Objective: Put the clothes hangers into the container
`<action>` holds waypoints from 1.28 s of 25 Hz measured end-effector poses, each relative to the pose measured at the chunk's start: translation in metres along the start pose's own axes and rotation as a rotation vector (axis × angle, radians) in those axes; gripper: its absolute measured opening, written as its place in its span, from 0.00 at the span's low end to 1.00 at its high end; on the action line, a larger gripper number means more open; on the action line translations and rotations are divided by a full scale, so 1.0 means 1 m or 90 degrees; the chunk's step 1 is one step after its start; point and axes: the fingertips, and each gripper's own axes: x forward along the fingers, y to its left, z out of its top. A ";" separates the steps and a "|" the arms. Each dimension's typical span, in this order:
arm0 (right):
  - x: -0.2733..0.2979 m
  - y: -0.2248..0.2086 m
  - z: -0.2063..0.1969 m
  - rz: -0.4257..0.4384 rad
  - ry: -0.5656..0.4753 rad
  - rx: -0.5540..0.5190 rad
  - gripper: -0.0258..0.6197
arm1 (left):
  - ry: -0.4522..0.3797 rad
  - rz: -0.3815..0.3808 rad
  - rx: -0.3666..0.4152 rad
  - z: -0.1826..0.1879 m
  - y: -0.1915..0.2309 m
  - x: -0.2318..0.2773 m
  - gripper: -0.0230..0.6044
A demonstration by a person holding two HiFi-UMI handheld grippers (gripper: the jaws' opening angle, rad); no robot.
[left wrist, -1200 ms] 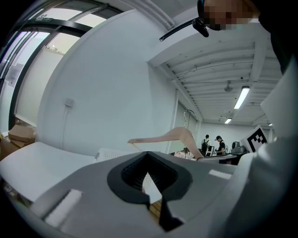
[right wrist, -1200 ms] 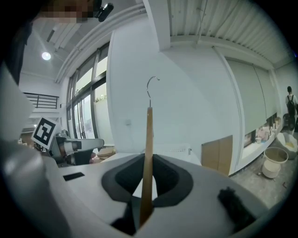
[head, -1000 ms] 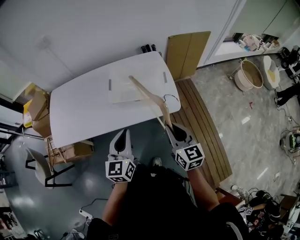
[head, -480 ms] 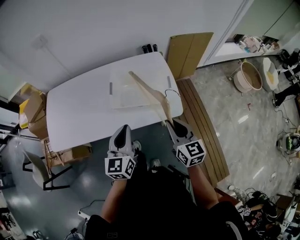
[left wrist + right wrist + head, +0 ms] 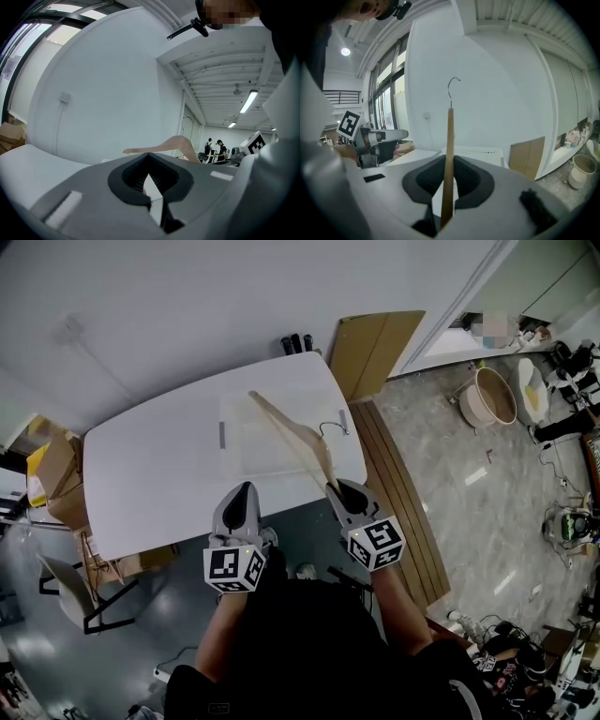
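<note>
Now | right gripper [image 5: 337,487] holds hanger [image 5: 291,432] over container [image 5: 238,442] | left gripper [image 5: 243,490] alongside

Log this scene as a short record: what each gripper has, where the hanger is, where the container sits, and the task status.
right gripper: fingers shut on one end of the wooden hanger
wooden hanger: held in the air, reaching toward the container, metal hook at the far side
container: clear, on the white table
left gripper: fingers together, nothing between them, at the table's near edge
task status: hanger not yet in the container
</note>
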 end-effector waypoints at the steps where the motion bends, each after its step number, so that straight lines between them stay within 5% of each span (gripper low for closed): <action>1: 0.006 -0.001 0.000 0.001 0.002 0.000 0.13 | 0.000 -0.001 -0.001 0.000 0.004 0.004 0.05; 32: 0.098 -0.010 -0.019 0.045 0.079 -0.017 0.13 | 0.035 -0.005 -0.037 -0.016 0.077 0.055 0.05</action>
